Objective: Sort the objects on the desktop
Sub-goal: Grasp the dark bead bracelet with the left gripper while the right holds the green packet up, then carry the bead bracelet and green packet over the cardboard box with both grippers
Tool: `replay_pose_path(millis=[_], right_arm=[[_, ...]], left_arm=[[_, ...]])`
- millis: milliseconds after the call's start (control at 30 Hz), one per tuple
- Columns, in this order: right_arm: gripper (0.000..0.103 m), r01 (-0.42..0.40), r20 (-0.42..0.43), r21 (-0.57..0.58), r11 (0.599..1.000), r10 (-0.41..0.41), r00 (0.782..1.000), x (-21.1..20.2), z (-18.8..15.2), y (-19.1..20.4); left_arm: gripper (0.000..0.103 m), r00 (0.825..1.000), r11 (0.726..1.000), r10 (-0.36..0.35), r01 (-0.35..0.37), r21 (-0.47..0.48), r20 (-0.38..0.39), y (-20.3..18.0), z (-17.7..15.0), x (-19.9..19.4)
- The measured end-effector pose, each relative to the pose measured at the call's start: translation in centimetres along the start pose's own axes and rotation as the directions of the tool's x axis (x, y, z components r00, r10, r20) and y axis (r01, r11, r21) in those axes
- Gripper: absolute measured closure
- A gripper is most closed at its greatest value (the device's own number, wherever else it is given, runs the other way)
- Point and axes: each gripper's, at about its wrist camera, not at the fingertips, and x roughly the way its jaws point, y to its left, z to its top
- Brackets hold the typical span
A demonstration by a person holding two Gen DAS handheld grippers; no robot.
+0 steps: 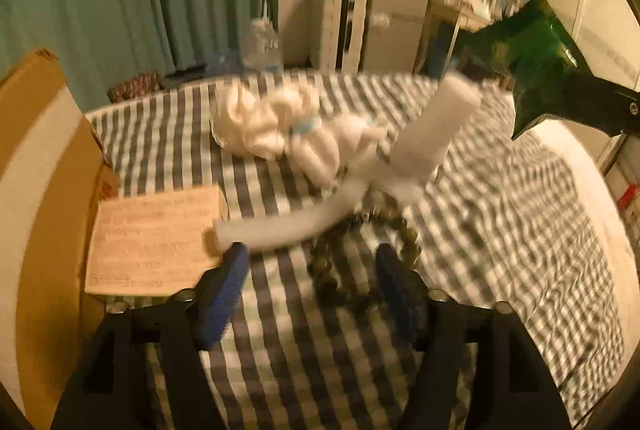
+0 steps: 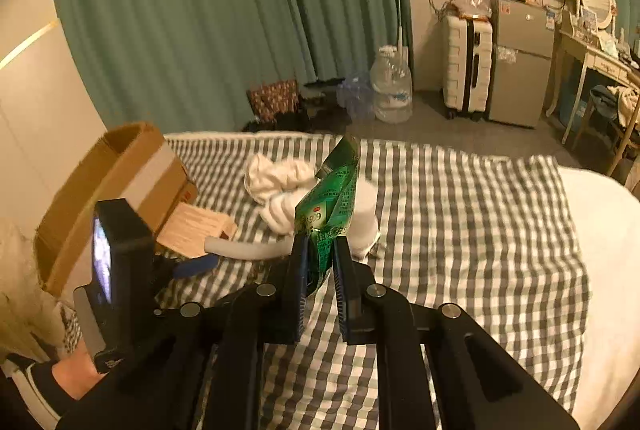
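Observation:
My right gripper (image 2: 320, 262) is shut on a green foil packet (image 2: 330, 206) and holds it upright above the checked cloth; the packet also shows at the upper right of the left wrist view (image 1: 528, 50). My left gripper (image 1: 312, 262) is open and low over the cloth, with a dark bead string (image 1: 352, 258) lying between its fingers. Just ahead lie a curved white foam tube (image 1: 288, 226), a thick white roll (image 1: 432, 134) and crumpled white socks (image 1: 264, 122). A flat wooden box (image 1: 152, 242) lies at the left.
An open cardboard box (image 2: 116, 182) stands at the left edge of the checked cloth (image 2: 460, 230). Beyond the bed are a green curtain, a water jug (image 2: 392, 90), a white suitcase (image 2: 466, 62) and a small fridge (image 2: 520, 62).

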Motion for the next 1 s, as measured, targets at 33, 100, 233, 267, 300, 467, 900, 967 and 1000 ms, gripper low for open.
replay_pose_path(millis=[33, 100, 233, 267, 300, 467, 900, 967, 1000], right_arm=[[0.091, 0.000, 0.009, 0.002, 1.000, 0.000, 1.000, -0.3, 0.2, 0.0], [0.091, -0.006, 0.024, 0.009, 1.000, 0.005, 1.000, -0.7, 0.5, -0.1], [0.091, -0.009, 0.026, 0.009, 1.000, 0.008, 1.000, -0.7, 0.6, 0.0], [0.091, -0.008, 0.026, 0.005, 1.000, 0.008, 1.000, -0.7, 0.6, 0.0], [0.091, -0.005, 0.027, 0.001, 1.000, 0.005, 1.000, -0.7, 0.6, 0.0], [0.091, -0.001, 0.047, 0.002, 1.000, 0.001, 0.999, -1.6, 1.0, -0.3], [0.091, -0.010, 0.114, 0.026, 1.000, 0.007, 0.993, -4.4, 1.8, -1.1], [0.091, -0.010, 0.130, 0.023, 1.000, 0.007, 0.991, -5.1, 2.0, -0.8], [0.091, -0.010, 0.135, 0.022, 1.000, 0.007, 0.991, -5.3, 2.1, -0.8]], left_arm=[[0.026, 1.000, 1.000, -0.015, 0.014, -0.009, -0.024, 0.1, -0.3, 0.5], [0.026, 0.990, 0.995, -0.091, 0.087, -0.046, -0.106, 0.2, -1.2, 2.1], [0.026, 0.993, 0.999, -0.053, 0.051, -0.013, -0.107, -1.3, -2.7, 3.7], [0.036, 0.994, 0.999, -0.052, 0.051, -0.016, -0.095, -1.7, -2.7, 3.6], [0.055, 0.994, 0.998, -0.055, 0.053, -0.023, -0.090, -1.8, -2.6, 3.5], [0.092, 0.995, 0.997, -0.065, 0.062, -0.034, -0.073, -1.9, -2.7, 2.5], [0.093, 0.992, 0.996, -0.081, 0.078, 0.034, 0.099, -3.8, 1.1, -4.4], [0.093, 0.989, 0.997, -0.069, 0.065, 0.034, 0.129, -3.9, 1.9, -5.8], [0.093, 0.987, 0.998, -0.063, 0.058, 0.039, 0.147, -3.9, 2.2, -6.7]])
